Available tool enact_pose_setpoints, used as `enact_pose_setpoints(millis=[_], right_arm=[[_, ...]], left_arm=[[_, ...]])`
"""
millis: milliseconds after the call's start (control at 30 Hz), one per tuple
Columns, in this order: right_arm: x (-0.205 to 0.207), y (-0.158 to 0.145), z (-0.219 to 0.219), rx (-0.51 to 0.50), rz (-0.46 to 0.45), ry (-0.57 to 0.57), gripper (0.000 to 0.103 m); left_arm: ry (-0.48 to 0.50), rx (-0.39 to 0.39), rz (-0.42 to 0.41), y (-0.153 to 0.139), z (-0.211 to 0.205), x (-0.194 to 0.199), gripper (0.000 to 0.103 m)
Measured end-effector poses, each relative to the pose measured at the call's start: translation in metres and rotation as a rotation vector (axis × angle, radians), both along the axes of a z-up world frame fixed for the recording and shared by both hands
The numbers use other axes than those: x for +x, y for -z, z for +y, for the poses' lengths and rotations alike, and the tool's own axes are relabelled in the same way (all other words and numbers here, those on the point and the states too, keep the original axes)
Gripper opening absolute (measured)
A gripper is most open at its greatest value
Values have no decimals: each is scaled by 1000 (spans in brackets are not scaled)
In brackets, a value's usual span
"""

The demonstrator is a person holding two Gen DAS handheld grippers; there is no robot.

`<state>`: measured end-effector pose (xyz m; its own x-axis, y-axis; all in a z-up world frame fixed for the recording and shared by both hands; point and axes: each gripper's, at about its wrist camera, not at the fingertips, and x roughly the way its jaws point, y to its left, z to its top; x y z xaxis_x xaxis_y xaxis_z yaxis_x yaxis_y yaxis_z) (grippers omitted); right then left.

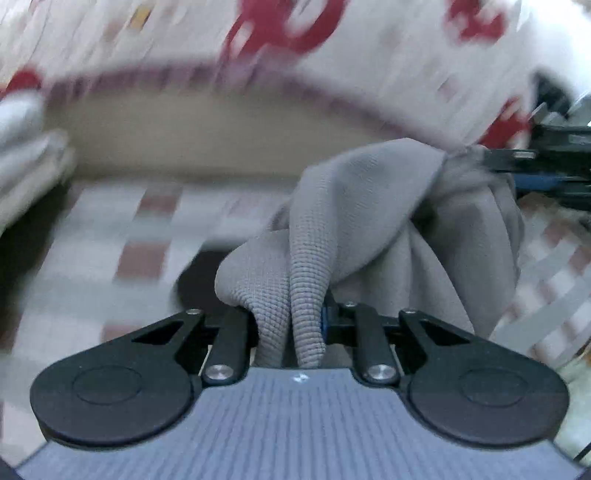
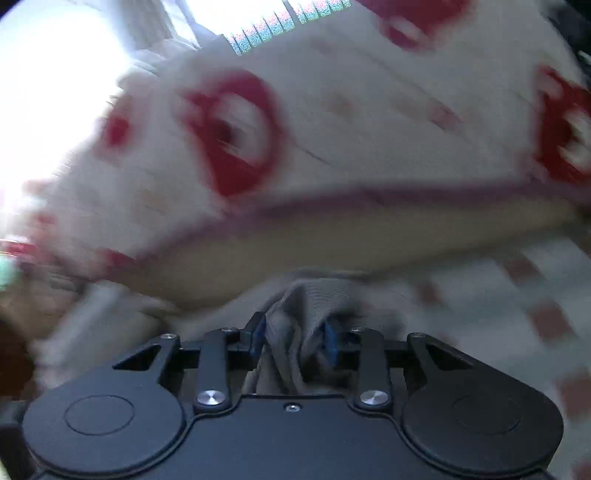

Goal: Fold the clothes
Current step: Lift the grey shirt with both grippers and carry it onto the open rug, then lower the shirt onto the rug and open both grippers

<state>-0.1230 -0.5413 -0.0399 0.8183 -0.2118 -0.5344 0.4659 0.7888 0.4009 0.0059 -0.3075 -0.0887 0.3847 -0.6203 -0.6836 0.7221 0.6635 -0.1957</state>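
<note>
- A big white cover printed with red shapes [image 1: 295, 33] fills the top of both my views, badly blurred; its lower edge carries a purplish trim, and under that runs a plain beige band [image 1: 207, 133].
- Below me spreads a checked cloth [image 1: 122, 236] of white, grey and reddish-brown squares. I cannot tell whether it covers a bed or a worktop.
- The grey knit garment [image 1: 369, 221] hangs bunched between my two hands, above the checked cloth, its folds blocking much of the middle ground in the left wrist view.
- My left claw [image 1: 291, 325] pinches a thick fold of that garment; the ribbed fabric bulges out over its fingers.
- My right claw [image 2: 294, 339] has more of the grey fabric gathered between its blue pads [image 2: 330, 341], which stand a little apart. From the left wrist view, it comes in at the right edge with the cloth bunched at its tip.
- Pale folded fabric [image 1: 26, 166] sits at the left edge of the left view, too smeared to name.
</note>
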Motion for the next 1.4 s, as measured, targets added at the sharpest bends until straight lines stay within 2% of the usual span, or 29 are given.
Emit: enact_pose_setpoints(millis=[67, 133, 233, 333, 367, 500, 600, 700, 767, 833, 900, 1033, 1100, 1200, 1300, 1333, 1367, 1400], right_arm=[[-9, 29, 0, 48, 47, -5, 40], [-23, 56, 3, 137, 50, -44, 40], [-40, 83, 15, 182, 80, -113, 44], [-48, 96, 27, 159, 139, -140, 51], [-50, 99, 31, 151, 159, -144, 53], [-64, 114, 39, 202, 140, -128, 62], [-59, 122, 42, 242, 144, -129, 62], [-56, 128, 48, 228, 173, -144, 62], [-56, 128, 51, 205, 189, -159, 62], [-57, 126, 56, 174, 199, -184, 61], [-56, 125, 64, 112, 228, -213, 61], [-50, 124, 85, -22, 288, -310, 61], [-46, 127, 94, -43, 294, -360, 60], [-40, 132, 106, -82, 298, -403, 57], [-39, 139, 112, -159, 340, -401, 46], [-38, 140, 112, -186, 349, -394, 39], [-38, 141, 111, -212, 359, -387, 25], [-37, 142, 111, -239, 368, -381, 15]], left_arm=[[-23, 18, 45, 22, 8, 6, 19], [-43, 38, 71, 40, 12, 10, 30], [-66, 88, 13, 52, 5, 15, 47], [-40, 74, -55, 48, 5, 11, 56], [-24, 73, -41, 44, 4, 12, 57], [43, 59, 49, 25, -1, 13, 53], [80, 13, 8, 4, -4, 1, 52], [107, -9, -28, -6, -6, -13, 52], [130, -32, -36, -7, -6, -19, 49], [153, -52, -38, -7, -6, -22, 33], [176, -84, -46, -10, -2, -25, 24], [178, -86, 0, -10, 2, -28, 22], [195, -78, 30, -5, 1, -32, 22], [247, -62, 31, 1, -3, -41, 22], [319, -44, 15, 4, -10, -51, 26], [347, -37, -4, 5, -12, -55, 28], [369, -28, -28, 5, -13, -59, 29], [390, -21, -50, 6, -13, -63, 35]])
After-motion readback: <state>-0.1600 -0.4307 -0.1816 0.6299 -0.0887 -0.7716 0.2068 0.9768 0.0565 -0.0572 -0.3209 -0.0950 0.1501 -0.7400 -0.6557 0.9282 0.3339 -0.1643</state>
